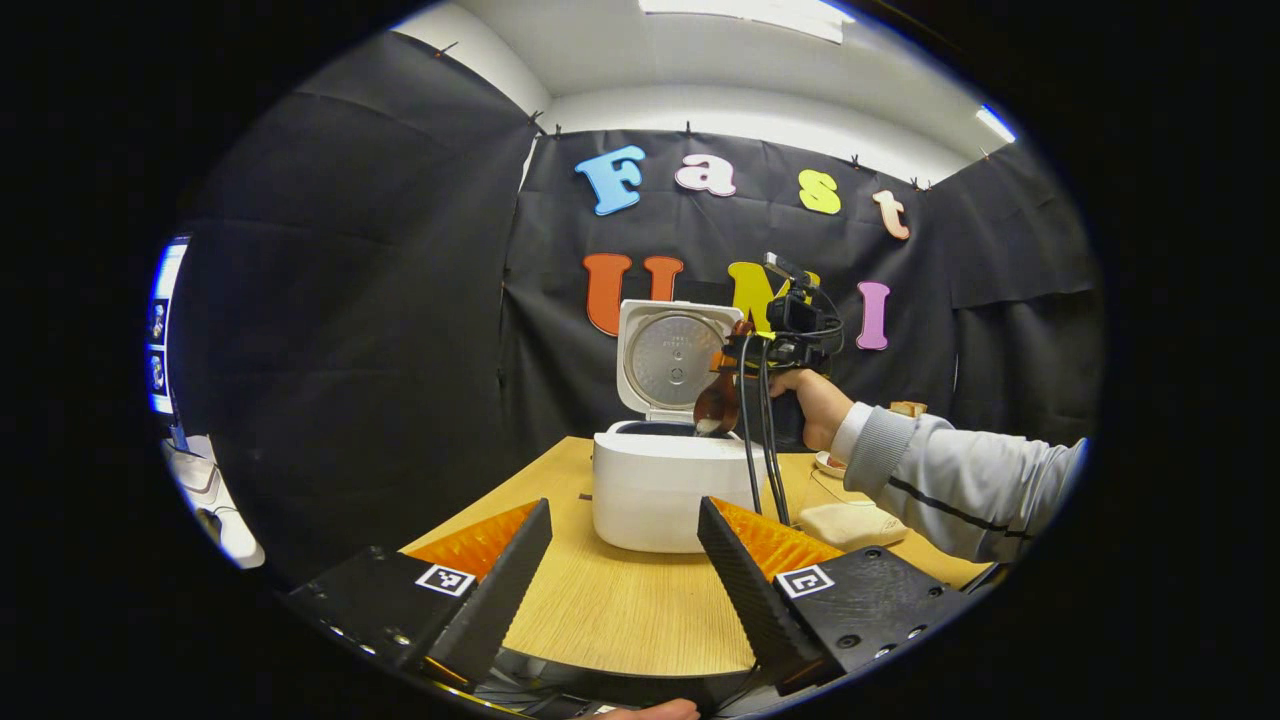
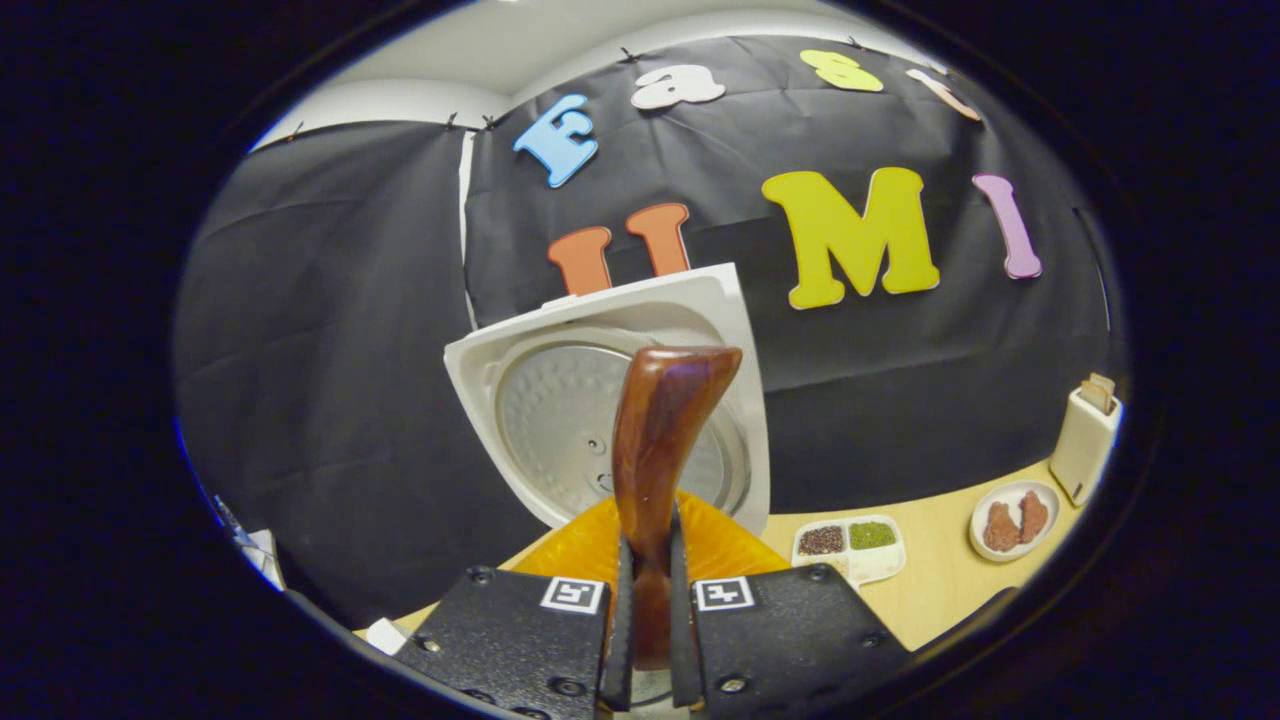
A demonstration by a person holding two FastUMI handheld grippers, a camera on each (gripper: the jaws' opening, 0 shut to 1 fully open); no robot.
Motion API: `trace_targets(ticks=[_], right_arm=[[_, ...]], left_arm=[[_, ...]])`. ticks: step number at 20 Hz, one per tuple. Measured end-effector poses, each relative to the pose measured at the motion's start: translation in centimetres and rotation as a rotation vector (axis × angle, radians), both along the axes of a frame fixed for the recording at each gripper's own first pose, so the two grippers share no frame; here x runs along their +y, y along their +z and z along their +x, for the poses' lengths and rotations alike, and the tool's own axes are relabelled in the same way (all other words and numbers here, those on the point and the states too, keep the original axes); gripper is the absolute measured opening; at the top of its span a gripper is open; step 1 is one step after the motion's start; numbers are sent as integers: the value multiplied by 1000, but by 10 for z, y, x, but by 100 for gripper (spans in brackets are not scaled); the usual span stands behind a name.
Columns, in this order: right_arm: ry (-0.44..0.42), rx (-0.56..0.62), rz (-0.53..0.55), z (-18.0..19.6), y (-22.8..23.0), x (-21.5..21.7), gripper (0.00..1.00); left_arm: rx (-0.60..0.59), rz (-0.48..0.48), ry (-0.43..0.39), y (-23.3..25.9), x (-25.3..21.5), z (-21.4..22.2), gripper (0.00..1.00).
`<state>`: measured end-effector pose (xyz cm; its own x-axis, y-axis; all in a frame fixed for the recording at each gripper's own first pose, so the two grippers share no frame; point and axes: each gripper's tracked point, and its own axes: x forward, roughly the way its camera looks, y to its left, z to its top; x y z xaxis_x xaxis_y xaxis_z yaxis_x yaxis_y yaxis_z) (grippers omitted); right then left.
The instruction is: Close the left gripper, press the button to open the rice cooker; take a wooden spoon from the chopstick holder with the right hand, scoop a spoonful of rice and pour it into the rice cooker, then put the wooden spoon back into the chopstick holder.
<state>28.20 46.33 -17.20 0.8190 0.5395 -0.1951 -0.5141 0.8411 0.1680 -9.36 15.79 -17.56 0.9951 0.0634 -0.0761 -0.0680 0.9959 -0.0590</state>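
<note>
A: Right gripper view first: what is the right claw (image 2: pixel 648 640) doing?

B: It is clenched on the wooden spoon (image 2: pixel 655 450). Both fingers press the handle between them, and the spoon stands up in front of the camera, against the raised lid (image 2: pixel 480 370) of the rice cooker.

A: And seen from the left gripper view?

B: There the right claw (image 1: pixel 740 352) is far off, held by a hand (image 1: pixel 812 400) in a pale sleeve (image 1: pixel 960 480). The wooden spoon (image 1: pixel 716 402) hangs with its bowl down, just over the open rim of the rice cooker (image 1: pixel 665 490).

A: The left claw (image 1: pixel 625 570)?

B: Released, its fingers wide apart, hovering low over the near part of the desk (image 1: pixel 620 610), with the cooker beyond the gap.

A: Anything else on the desk?

B: In the right gripper view, to the right: a divided tray (image 2: pixel 880 565) of grains, a plate (image 2: pixel 985 500) with brown pieces, and a pale holder (image 2: pixel 1085 440) at the far right.
</note>
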Motion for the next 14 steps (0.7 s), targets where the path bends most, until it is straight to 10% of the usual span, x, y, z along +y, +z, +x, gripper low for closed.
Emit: trace_targets(ticks=[14], right_arm=[[89,-301,-406,-26,11,18,19]], left_arm=[[36,24,-1,-11,-13,11,94]])
